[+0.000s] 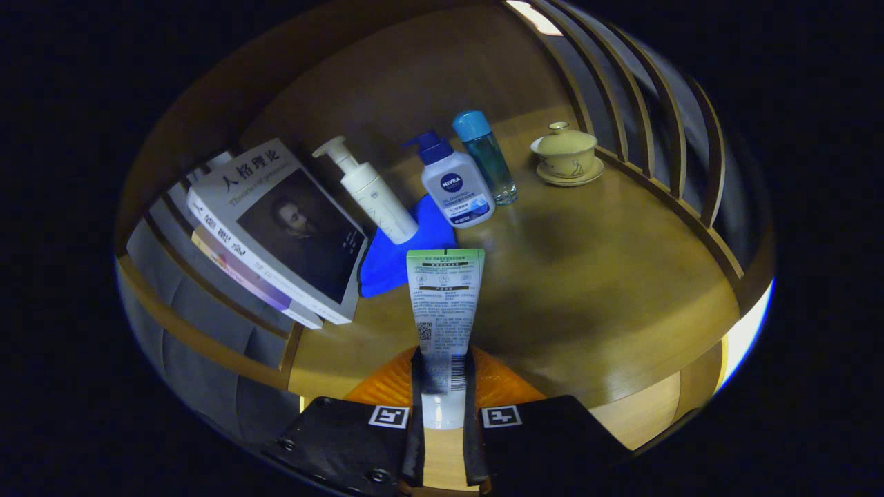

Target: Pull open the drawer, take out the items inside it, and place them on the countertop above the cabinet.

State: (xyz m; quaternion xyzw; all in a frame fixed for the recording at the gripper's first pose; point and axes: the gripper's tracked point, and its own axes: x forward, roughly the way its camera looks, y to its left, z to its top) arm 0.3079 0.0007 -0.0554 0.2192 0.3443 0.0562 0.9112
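My gripper (442, 373) is shut on a white-and-green squeeze tube (444, 304), both fingers pressing its lower end. The tube sticks out ahead of the fingers over the wooden countertop (594, 276). Beyond the tube's far end lies a blue cloth (400, 255). On and behind the cloth stand a white pump bottle (373, 193) and a white bottle with a blue pump (456, 186). A clear blue-capped bottle (490, 155) stands just right of them. The drawer is out of sight.
A stack of books (276, 235) lies on the countertop left of the cloth. A lidded yellow tea cup on a saucer (566, 155) sits at the far right, next to a slatted wooden rail (649, 138). Open wood surface lies right of the tube.
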